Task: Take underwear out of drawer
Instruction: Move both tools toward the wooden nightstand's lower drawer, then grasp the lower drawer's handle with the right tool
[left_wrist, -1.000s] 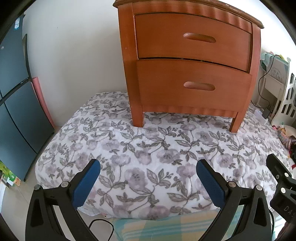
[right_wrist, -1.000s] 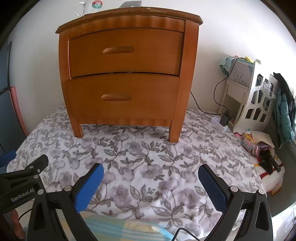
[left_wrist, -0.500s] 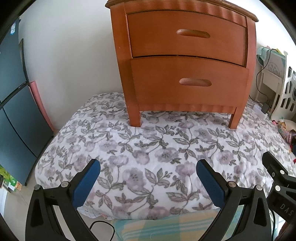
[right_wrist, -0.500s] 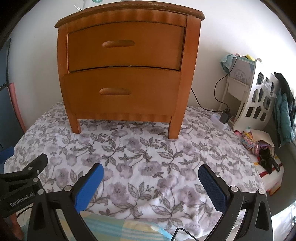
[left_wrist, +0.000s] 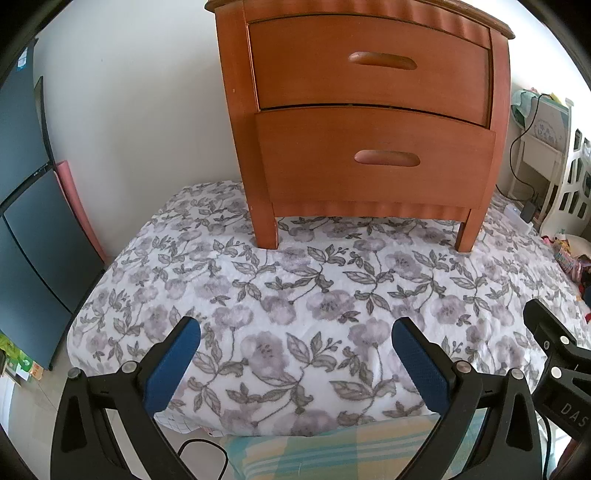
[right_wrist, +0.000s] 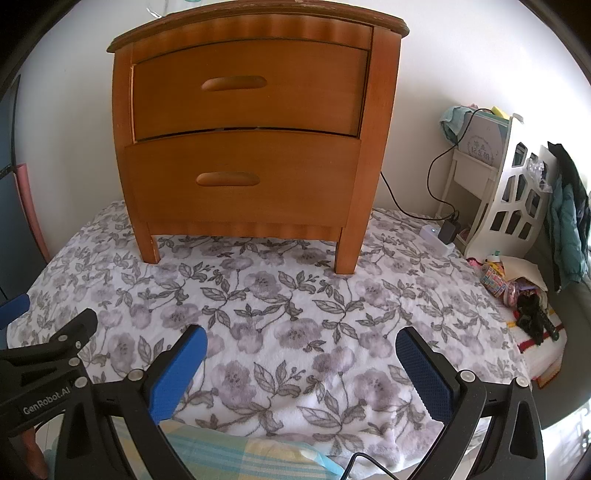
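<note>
A brown wooden nightstand (left_wrist: 365, 122) (right_wrist: 251, 140) with two closed drawers stands on a floral blanket. The top drawer (left_wrist: 369, 66) (right_wrist: 247, 88) and the bottom drawer (left_wrist: 376, 162) (right_wrist: 240, 181) each have an oval recessed handle. No underwear shows. My left gripper (left_wrist: 295, 343) hovers open over the blanket's near edge, well short of the nightstand. My right gripper (right_wrist: 301, 345) is open too, at about the same distance. Neither holds anything. Each gripper's body shows at the edge of the other's view.
The floral blanket (left_wrist: 317, 295) (right_wrist: 280, 302) covers a raised surface. A dark panel (left_wrist: 26, 221) and a pink roll (left_wrist: 74, 199) stand at the left. At the right are a white shelf (right_wrist: 517, 199), a cable with a power strip (right_wrist: 436, 232), hanging clothes (right_wrist: 569, 221) and small clutter (right_wrist: 517, 291).
Both grippers have moved closer to the nightstand, which looms larger in both views. Both stay open.
</note>
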